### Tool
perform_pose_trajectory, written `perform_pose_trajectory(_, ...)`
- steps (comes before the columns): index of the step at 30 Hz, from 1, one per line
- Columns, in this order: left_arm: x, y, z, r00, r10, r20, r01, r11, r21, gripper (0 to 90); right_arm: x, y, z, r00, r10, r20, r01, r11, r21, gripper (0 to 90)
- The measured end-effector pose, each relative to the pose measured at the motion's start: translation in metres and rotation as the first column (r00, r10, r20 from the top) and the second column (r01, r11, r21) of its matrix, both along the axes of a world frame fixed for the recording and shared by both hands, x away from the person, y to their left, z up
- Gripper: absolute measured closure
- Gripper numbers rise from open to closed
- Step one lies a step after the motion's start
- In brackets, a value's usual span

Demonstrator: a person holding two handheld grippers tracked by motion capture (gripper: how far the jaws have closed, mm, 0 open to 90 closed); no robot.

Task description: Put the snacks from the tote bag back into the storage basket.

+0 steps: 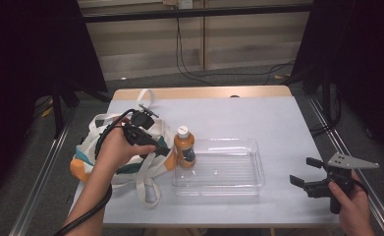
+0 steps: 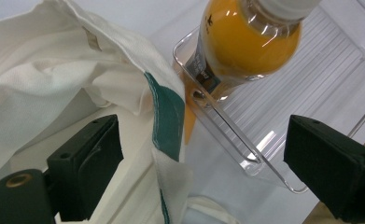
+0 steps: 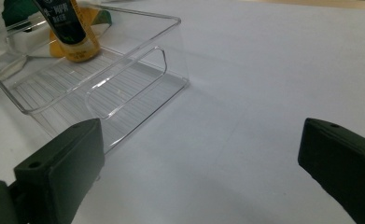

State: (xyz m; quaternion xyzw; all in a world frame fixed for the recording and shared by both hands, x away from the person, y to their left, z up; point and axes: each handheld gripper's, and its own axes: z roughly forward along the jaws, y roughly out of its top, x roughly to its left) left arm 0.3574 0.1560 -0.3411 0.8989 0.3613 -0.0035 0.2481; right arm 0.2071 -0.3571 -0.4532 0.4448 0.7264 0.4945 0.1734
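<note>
Juice bottle (image 1: 184, 147): orange contents, white cap, dark label; upright in left end of clear plastic tray (image 1: 238, 184) | left gripper (image 1: 161, 147): fingers spread wide, empty, just beside bottle, above cream tote bag (image 1: 89, 147) with teal trim | right gripper (image 1: 305, 174): fingers wide apart, empty, over bench (image 1: 258, 115), well apart from tray.

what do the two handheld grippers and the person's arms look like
Both grippers are black with two blocky jaws. The left gripper trails a thick black cable along a bare forearm, with no sleeve in sight. The right gripper carries a grey three-cornered plate on top. Its jaw pads look dark green-black close up, with small round holes.
</note>
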Motion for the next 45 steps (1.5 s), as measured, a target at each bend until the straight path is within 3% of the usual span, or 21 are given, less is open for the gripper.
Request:
perform_pose_trajectory(3, 0.0, 0.005, -0.001, 0.9999, -0.015, 0.004, 0.015, 0.9997, 0.018, 11.1, 0.0, -0.001, 0.0, 1.0, -0.007, 0.001, 0.007, 1.0, 0.003, 0.2)
perform_pose_trajectory(11, -0.005, 0.014, -0.01, 0.9999, 0.002, 0.013, -0.002, 0.9997, -0.026, 11.0, 0.0, 0.001, -0.002, 1.0, -0.002, -0.006, 0.002, 1.0, -0.004, 0.2)
perform_pose_trajectory(26, -0.009, 0.032, -0.024, 0.9995, 0.015, 0.029, -0.014, 0.9977, -0.066, 10.8, -0.002, 0.0, -0.004, 0.9997, -0.018, -0.013, 0.018, 0.9998, 0.004, 0.2)
perform_pose_trajectory(36, -0.013, 0.038, -0.031, 0.9984, 0.029, 0.049, -0.023, 0.9925, -0.12, 10.4, -0.003, -0.002, -0.006, 0.9993, -0.037, -0.012, 0.037, 0.9993, 0.005, 0.2)
perform_pose_trajectory(39, -0.016, 0.039, -0.033, 0.9964, 0.057, 0.064, -0.047, 0.9877, -0.149, 10.6, -0.003, -0.001, -0.005, 0.9992, -0.039, -0.005, 0.039, 0.9992, 0.013, 0.2)
perform_pose_trajectory(43, -0.017, 0.04, -0.032, 0.9958, 0.054, 0.074, -0.044, 0.991, -0.126, 10.6, -0.004, 0.0, -0.005, 0.9996, -0.029, 0.008, 0.028, 0.9993, 0.022, 0.2)
perform_pose_trajectory(45, -0.019, 0.041, -0.03, 0.9944, 0.075, 0.074, -0.062, 0.983, -0.173, 10.7, -0.003, 0.001, -0.004, 0.9995, -0.024, 0.019, 0.024, 0.9994, 0.024, 0.2)
